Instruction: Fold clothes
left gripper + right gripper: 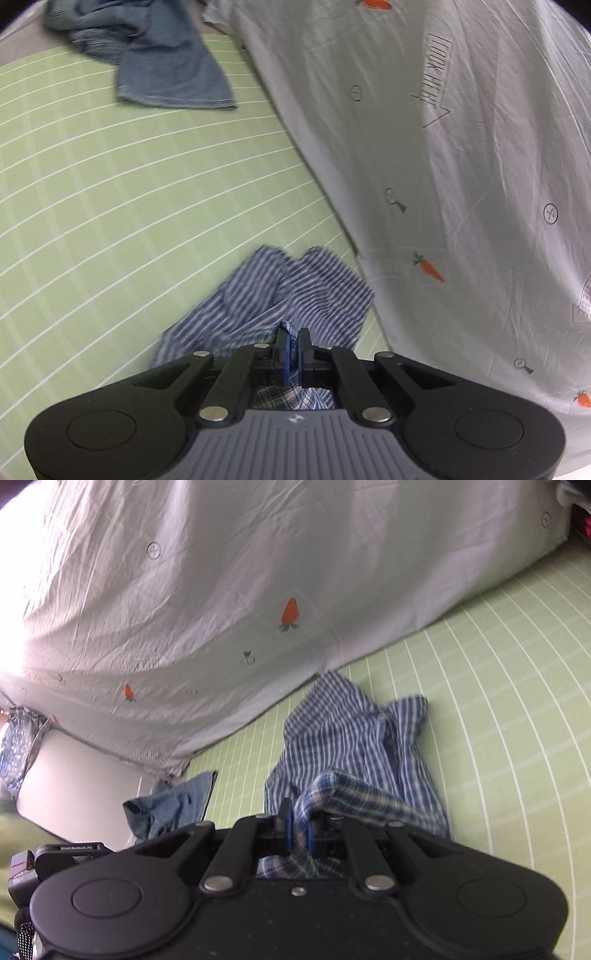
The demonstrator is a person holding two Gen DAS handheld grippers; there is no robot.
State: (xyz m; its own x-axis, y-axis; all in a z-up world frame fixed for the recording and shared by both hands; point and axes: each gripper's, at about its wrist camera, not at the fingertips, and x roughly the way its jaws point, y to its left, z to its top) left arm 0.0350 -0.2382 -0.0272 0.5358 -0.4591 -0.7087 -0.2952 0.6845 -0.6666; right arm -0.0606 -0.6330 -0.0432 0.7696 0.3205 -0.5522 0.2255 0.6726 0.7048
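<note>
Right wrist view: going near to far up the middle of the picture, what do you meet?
Right gripper shut on the plaid shirt → plaid shirt bunched on the green striped sheet → white carrot-print quilt.

The blue-and-white checked garment (354,738) is thin woven cloth, soft and creased, while the grey-blue garment (162,62) looks like a heavier, matt, denim-like fabric with a stitched hem. The green sheet (110,206) with white lines is smooth, flat cloth, and the pale quilt (461,147) printed with carrots is finely wrinkled cotton-like cloth with a faint sheen. Each hand-held gripper (294,345) (300,829) is matt black plastic with shiny round metal pins and blue pads (285,354), the left one bearing a grey ribbed panel.
</note>
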